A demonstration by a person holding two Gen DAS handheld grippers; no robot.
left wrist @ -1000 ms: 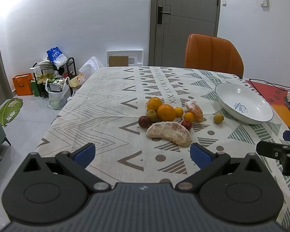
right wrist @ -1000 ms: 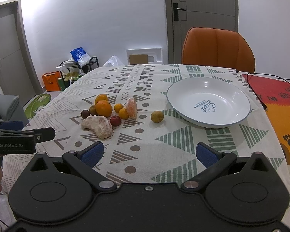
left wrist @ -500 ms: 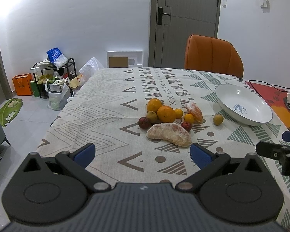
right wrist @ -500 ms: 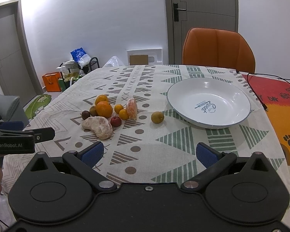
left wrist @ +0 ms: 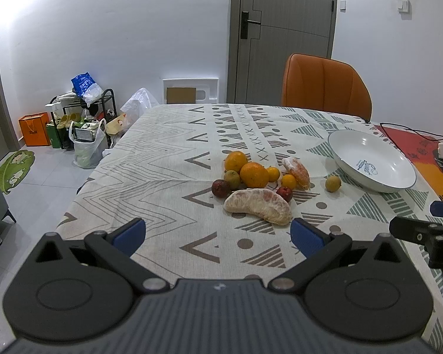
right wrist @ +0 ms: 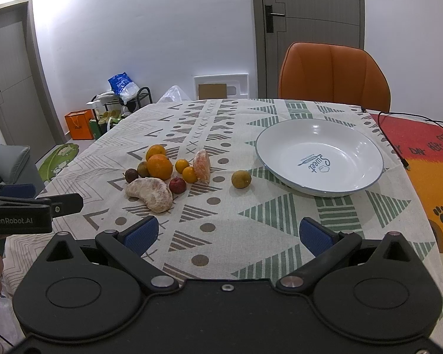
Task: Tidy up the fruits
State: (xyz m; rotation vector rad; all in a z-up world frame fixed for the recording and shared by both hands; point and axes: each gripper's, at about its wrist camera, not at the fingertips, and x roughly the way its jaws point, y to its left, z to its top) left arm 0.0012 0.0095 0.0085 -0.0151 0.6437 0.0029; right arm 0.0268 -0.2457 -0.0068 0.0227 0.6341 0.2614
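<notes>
Left wrist view: the left tool (left wrist: 218,234) hovers low over the near counter (left wrist: 150,183), its blue pads wide apart and holding nothing. Just beyond its right pad lies the pomelo wedge (left wrist: 257,205), its long axis running left to right across the cloth, curved back up, the right end a little nearer the tool. Behind the wedge the fruits cluster: two oranges (left wrist: 254,174) touching, a green fruit (left wrist: 232,179) and a dark plum (left wrist: 220,188) to their left, two kumquats (left wrist: 288,181) and a red fruit (left wrist: 284,193) to their right. A peeled segment (left wrist: 296,171) stands on edge beside the kumquats, its long axis pointing away from the tool. A yellow-green fruit (left wrist: 332,183) sits alone between the cluster and the bowl (left wrist: 398,187), which rests empty at the right of the counter.

From the right wrist, the right tool (right wrist: 226,234) also hangs over the near edge with pads spread and nothing between them; the bowl lies ahead and slightly right, the fruits ahead left. The left tool's finger shows at the left edge. An orange chair (right wrist: 333,76) stands behind the counter.
</notes>
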